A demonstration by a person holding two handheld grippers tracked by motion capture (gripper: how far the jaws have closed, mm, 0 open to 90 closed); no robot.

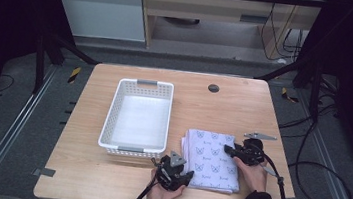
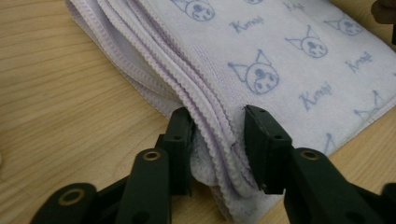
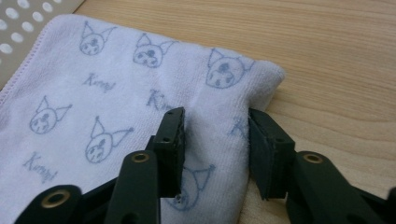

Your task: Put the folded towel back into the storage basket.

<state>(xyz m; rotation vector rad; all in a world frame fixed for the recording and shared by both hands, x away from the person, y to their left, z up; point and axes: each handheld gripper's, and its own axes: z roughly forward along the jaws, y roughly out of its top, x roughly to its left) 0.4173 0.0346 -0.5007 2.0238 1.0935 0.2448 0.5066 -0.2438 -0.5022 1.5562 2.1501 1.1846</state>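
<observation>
A folded white towel point(image 1: 213, 159) printed with blue cat faces lies flat on the wooden table point(image 1: 104, 182), right of the basket. My left gripper point(image 1: 187, 174) is at its near left corner. In the left gripper view the stacked hems of the towel point(image 2: 280, 60) fill the gap of that gripper point(image 2: 218, 140), and both jaws press on them. My right gripper point(image 1: 227, 149) comes in over the towel's right side. In the right gripper view its jaws point(image 3: 215, 140) pinch a raised ridge of the towel point(image 3: 116, 93) near the folded right edge.
A white perforated plastic basket point(image 1: 112, 117) stands left of the towel with nothing in it, its near rim close to my left gripper. A small dark grommet point(image 1: 213, 88) sits in the table's far edge. Bare wood lies to the near left and far right.
</observation>
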